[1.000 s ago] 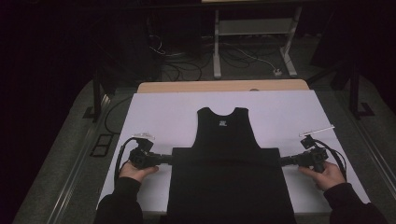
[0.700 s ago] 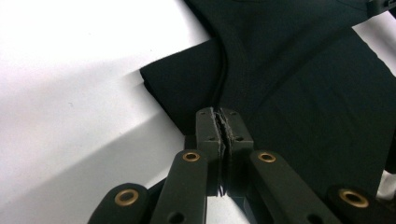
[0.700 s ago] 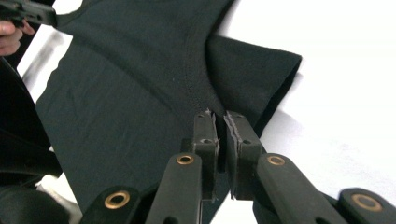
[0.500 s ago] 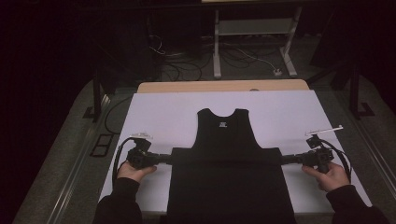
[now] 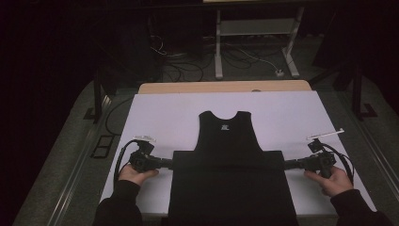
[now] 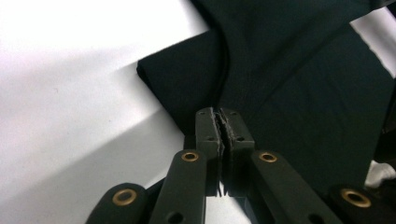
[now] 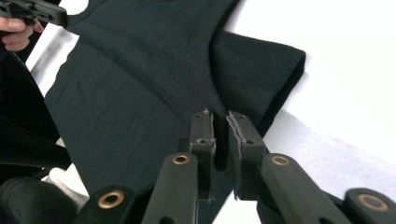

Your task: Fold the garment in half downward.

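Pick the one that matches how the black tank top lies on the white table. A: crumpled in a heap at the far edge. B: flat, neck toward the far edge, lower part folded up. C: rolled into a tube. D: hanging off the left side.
B: the black tank top lies flat on the white table, neck at the far end, with a folded band across its lower part.

free: bare white worktop (image 5: pixel 169 113) far of the shirt and at both sides | obstacle: black shirt (image 5: pixel 230 165) spread across centre and near edge | beyond far edge: wooden strip (image 5: pixel 197 87)
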